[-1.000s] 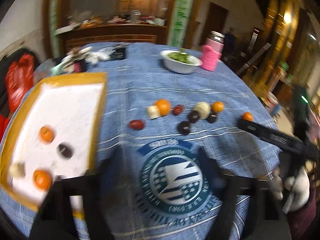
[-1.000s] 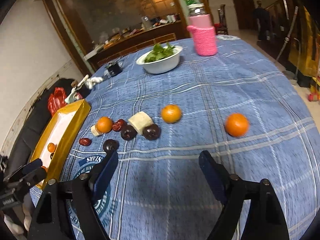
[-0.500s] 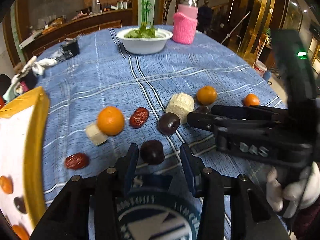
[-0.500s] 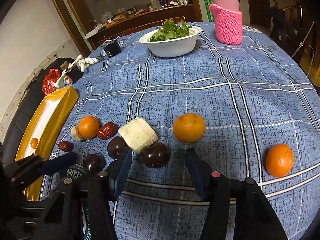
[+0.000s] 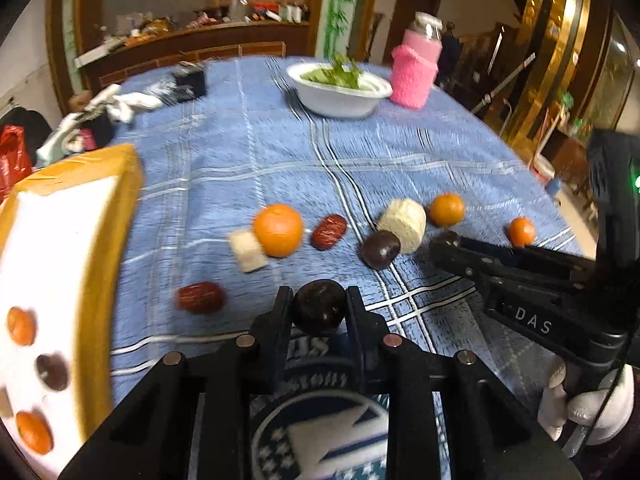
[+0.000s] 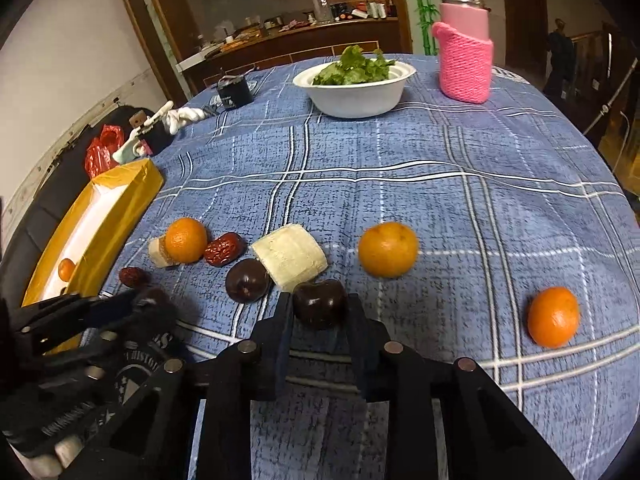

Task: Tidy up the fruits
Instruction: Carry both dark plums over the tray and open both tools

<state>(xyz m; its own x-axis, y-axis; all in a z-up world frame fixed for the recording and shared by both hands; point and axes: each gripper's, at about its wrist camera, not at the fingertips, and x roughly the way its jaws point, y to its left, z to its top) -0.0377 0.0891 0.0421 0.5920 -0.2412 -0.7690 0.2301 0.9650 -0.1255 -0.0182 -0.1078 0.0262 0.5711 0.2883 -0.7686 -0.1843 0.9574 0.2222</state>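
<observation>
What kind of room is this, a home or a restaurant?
Probably a dining room, in a home or a small eatery; I cannot tell which. A blue checked tablecloth covers a round table, a bowl of greens stands on it, and a cluttered wooden sideboard lines the back wall.

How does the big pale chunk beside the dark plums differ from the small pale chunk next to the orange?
The big pale chunk is clearly larger than the small pale chunk. The big one touches two dark plums; the small one leans on a mandarin orange. The small one lies nearer the yellow-rimmed tray. Both are creamy white, cut-faced, and lie loose on the blue checked tablecloth.
</observation>
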